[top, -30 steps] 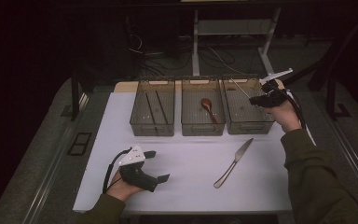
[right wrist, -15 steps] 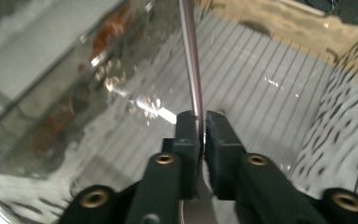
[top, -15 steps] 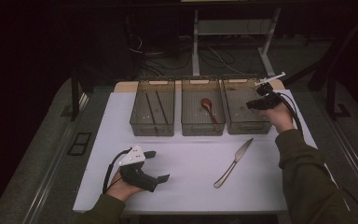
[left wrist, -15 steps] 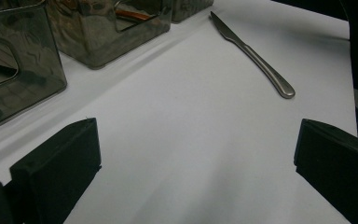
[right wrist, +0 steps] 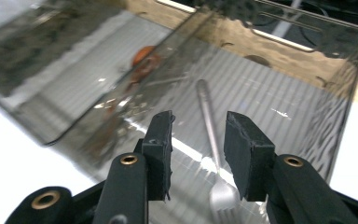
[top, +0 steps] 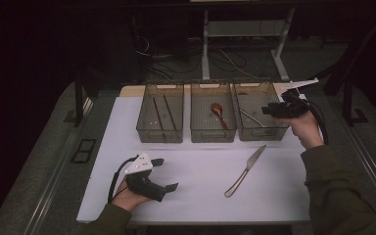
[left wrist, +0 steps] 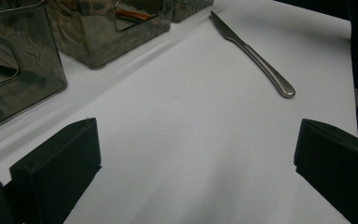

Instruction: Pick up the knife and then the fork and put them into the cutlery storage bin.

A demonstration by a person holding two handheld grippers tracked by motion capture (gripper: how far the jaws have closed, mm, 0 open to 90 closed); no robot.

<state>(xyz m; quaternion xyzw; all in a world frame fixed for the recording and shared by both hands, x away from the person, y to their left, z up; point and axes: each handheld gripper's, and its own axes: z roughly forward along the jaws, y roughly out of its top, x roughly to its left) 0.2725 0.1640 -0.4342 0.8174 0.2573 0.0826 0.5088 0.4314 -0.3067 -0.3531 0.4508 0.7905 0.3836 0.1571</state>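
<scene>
A silver fork [right wrist: 209, 122] lies on the floor of the right clear bin [top: 274, 131], also seen as a fork [top: 250, 117] from above. My right gripper [top: 269, 110] hovers over that bin's right rim. Its jaws have just been opening and the right gripper [right wrist: 198, 135] is open, the fork lying below the gap and free of the pads. A table knife [top: 247, 169] rests on the white mat. My left gripper [top: 166, 174] sits on the mat at the front left, open. The left gripper [left wrist: 196, 154] looks toward the knife [left wrist: 256, 56].
Two more clear bins stand in the row: the left bin [top: 159, 136] holds dark chopsticks [top: 164, 112], the middle bin [top: 213, 135] a reddish spoon [top: 218, 112]. The white mat [top: 196, 166] ends at the table's front edge. Cables and a stand sit behind the table.
The right gripper held the fork above the right bin; the fork now lies in the bin, the jaws have spread, and the hand has drawn slightly back. The left hand is still.
</scene>
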